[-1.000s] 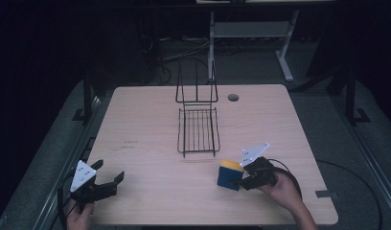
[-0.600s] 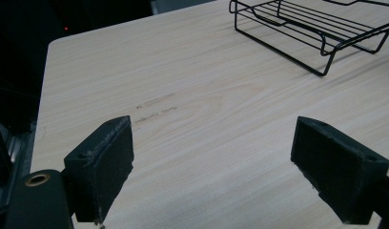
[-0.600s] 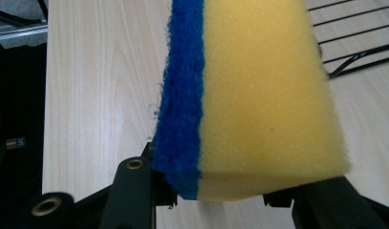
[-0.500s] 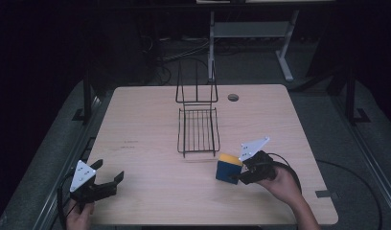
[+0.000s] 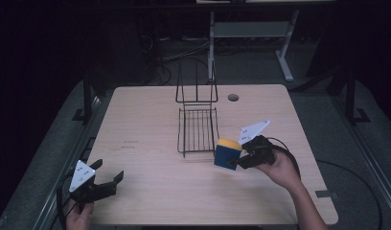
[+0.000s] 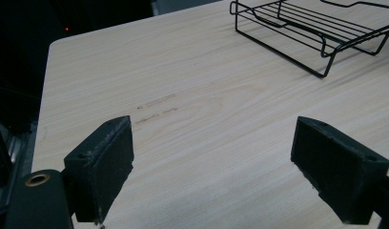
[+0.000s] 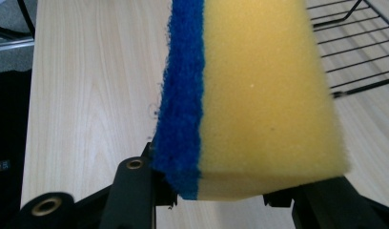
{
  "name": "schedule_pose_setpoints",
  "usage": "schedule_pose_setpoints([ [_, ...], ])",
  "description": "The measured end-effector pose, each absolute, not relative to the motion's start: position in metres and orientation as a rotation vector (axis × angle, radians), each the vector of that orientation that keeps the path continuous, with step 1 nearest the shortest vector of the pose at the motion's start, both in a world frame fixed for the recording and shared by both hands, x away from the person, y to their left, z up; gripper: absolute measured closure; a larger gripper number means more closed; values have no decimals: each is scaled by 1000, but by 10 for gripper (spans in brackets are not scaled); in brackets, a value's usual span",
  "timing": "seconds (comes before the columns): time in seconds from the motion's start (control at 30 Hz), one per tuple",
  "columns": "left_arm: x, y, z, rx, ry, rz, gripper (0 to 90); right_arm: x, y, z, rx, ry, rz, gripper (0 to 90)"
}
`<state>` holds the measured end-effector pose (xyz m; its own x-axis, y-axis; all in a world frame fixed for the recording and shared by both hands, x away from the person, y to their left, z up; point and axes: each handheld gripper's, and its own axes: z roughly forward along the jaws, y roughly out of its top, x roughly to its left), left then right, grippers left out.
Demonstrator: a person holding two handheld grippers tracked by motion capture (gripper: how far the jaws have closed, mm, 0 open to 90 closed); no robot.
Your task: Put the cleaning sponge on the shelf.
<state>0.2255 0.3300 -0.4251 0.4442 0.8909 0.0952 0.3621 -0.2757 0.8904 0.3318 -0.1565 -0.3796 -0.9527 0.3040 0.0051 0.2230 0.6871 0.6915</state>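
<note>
1. The right tongs (image 5: 234,162) are clamped on a sponge (image 5: 227,154), holding it clear of the counter (image 5: 145,124), just off the near right corner of the wire rack (image 5: 197,130).
2. The relation that matters: the rack lies just beyond and to the left of the sponge in the high view, its open tray almost touching the sponge's far edge. A short move forward and left would, I judge, bring the sponge over the wires.
3. The rack's long axis runs away from the person, with an upright wire back at the far end; the sponge is at its near end.
4. The right hand (image 5: 280,167) is by far the nearer to the rack; the left is well apart, at the counter's near left corner.
5. The left tongs (image 5: 109,179) stand wide open with nothing between them; in the left gripper view both pads (image 6: 104,167) hover over bare wood, the rack (image 6: 321,28) well ahead.
6. The sponge (image 7: 259,95) is a thick block, yellow foam with a rough blue scouring layer on one face. In the right gripper view it stands on edge between the jaws, blue side to the left, and looks soft enough to give under the grip.
</note>
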Motion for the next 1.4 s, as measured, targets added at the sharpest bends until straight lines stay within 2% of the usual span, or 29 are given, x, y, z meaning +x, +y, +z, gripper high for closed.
schedule_pose_setpoints([
  [1.4,226,332,-424,1827,1073,781,139,400,-127,-367,459,2812,1106,567],
])
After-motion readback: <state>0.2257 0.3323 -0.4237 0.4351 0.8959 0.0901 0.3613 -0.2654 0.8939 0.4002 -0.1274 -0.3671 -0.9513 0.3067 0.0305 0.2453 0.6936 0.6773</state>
